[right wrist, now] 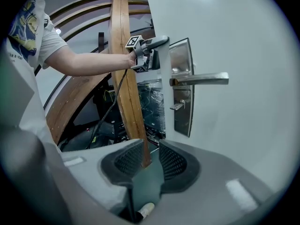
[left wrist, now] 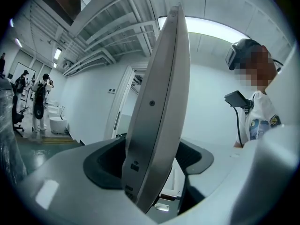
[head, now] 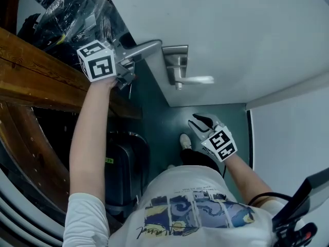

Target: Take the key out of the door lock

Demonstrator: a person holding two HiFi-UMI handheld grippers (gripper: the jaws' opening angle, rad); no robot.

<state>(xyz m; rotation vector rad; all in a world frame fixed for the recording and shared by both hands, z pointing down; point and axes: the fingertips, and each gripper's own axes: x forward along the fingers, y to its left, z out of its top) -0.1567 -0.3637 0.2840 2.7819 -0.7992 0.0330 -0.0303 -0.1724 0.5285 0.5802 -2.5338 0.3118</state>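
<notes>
The white door stands ajar, with a metal lock plate and a lever handle on its near side. A small key sticks out of the plate below the handle. My left gripper is up at the far-side lever. Its jaws stand wide apart, and the door's edge rises in the gap between them without touching either pad. My right gripper hangs lower, in front of the door and below the key, open with nothing between its pads.
A curved wooden beam runs along the left beside the door's edge. Behind it are plastic-wrapped equipment and a black case on the green floor. People stand in the far room.
</notes>
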